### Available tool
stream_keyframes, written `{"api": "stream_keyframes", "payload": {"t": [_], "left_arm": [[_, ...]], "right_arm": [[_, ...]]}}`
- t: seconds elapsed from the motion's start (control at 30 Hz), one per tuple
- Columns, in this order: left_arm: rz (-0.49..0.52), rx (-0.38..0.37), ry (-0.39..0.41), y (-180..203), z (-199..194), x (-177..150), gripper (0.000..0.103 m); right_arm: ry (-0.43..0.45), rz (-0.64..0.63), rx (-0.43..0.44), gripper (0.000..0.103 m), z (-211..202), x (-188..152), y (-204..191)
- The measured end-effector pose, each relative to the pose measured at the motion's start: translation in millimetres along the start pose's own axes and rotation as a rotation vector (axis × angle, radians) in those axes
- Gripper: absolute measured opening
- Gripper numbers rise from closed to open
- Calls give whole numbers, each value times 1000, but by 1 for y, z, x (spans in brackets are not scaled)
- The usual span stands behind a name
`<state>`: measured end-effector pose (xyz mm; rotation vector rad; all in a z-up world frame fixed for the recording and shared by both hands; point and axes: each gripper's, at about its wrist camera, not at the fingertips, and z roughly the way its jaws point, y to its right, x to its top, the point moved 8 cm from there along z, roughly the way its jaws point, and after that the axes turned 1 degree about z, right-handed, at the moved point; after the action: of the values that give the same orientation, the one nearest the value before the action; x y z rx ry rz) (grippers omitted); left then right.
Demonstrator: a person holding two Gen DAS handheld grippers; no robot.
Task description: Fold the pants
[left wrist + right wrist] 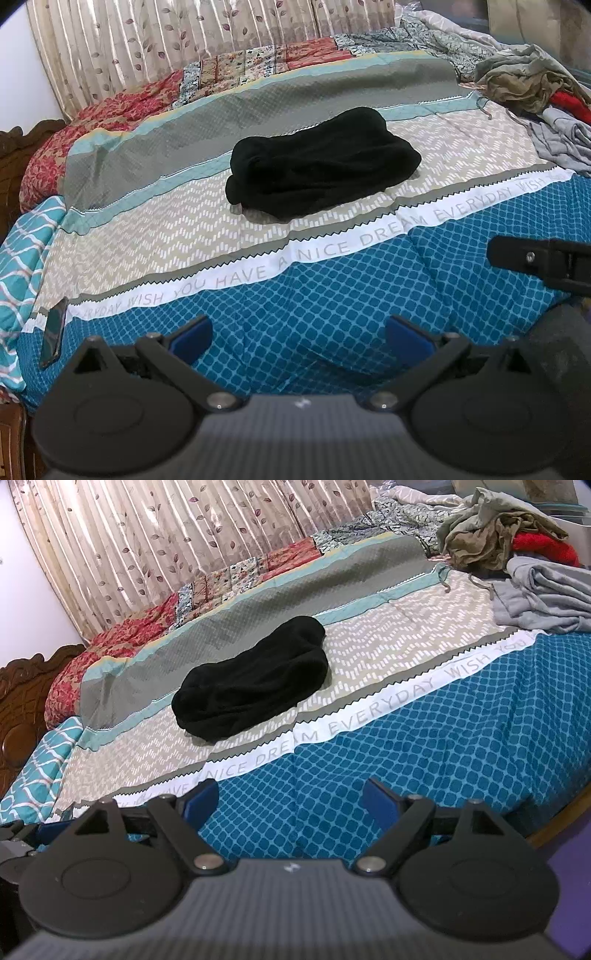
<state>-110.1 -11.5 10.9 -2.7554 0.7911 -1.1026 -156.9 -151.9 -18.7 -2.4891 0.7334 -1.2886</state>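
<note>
Black pants are seen bundled on the beige chevron band of the bedspread, beyond the printed line "WISH YOU HAVE A NICE DREAM EVERYDAY". Left gripper and right gripper are held wide apart over the blue section, nothing gripped.

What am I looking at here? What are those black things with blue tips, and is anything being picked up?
Those are two hand-held grabbers, one in each of a person's hands, each carrying a camera that looks out along its jaws. One picture comes from the left gripper, the other from the right gripper. Both stand open and hold nothing. Ahead lies a bed with a patterned cover. On it sit black pants, bunched into a compact bundle, and at the far right a pile of clothes. A phone lies near the left edge.
</note>
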Motion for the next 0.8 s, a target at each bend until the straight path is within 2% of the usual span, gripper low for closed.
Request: {"api": "stream_keyframes", "payload": {"t": [0.8], "left_arm": [[-106,-49,-88,-11,10,-7,103]], "right_arm": [[-25,-6,19,88,4,0,2]]}}
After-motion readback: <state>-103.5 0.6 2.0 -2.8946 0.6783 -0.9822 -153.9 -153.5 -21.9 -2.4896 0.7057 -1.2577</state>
